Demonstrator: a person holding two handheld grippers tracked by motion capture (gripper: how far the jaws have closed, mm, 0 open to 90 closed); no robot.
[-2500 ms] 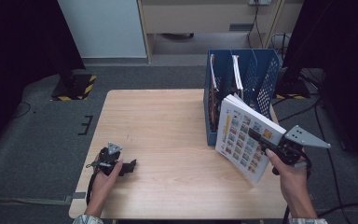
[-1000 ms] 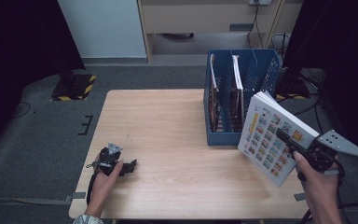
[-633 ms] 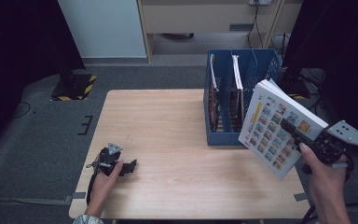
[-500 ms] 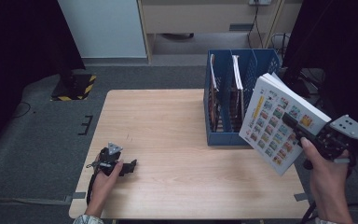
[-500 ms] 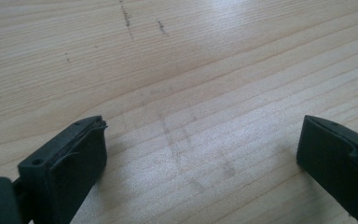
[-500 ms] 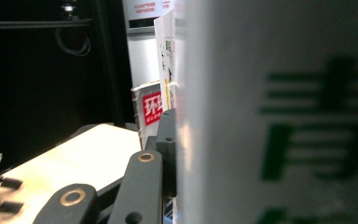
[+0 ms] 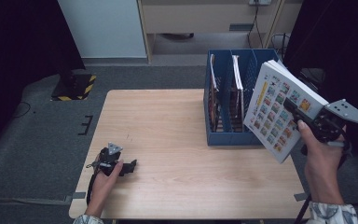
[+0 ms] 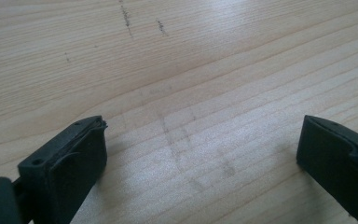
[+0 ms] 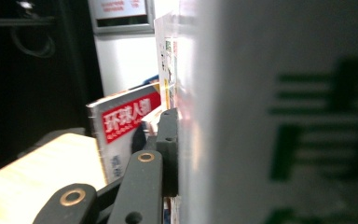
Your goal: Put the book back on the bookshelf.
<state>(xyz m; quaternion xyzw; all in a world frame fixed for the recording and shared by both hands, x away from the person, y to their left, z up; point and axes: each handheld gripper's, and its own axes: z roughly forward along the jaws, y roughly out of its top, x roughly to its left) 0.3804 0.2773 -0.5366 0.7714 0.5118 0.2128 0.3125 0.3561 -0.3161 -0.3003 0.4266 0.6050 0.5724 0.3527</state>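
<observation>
A thick white book [image 7: 279, 109] with a grid of small coloured pictures on its cover hangs tilted in the air, right of the blue file rack [image 7: 223, 137]. My right gripper [image 7: 294, 106] is shut on it, one black jaw pressed flat on the cover. In the right gripper view the book [image 9: 270, 116] stands close and blurred, with a red-labelled magazine [image 9: 126, 121] behind. My left gripper [image 7: 129, 167] lies on the wooden table [image 7: 168, 121] near the front left. Its jaws stand wide apart in the left gripper view, with bare wood [image 8: 191, 130] between them.
The blue rack holds a few upright magazines [image 7: 235, 93] in its left slots. A white cabinet [image 7: 105, 28] stands beyond the table. A yellow-and-black striped base [image 7: 77, 86] sits on the grey floor to the left. Dark curtains flank both sides.
My right gripper has lifted the book up and to the right, from resting against the rack's front to above and beside its right end. The left gripper has stayed put.
</observation>
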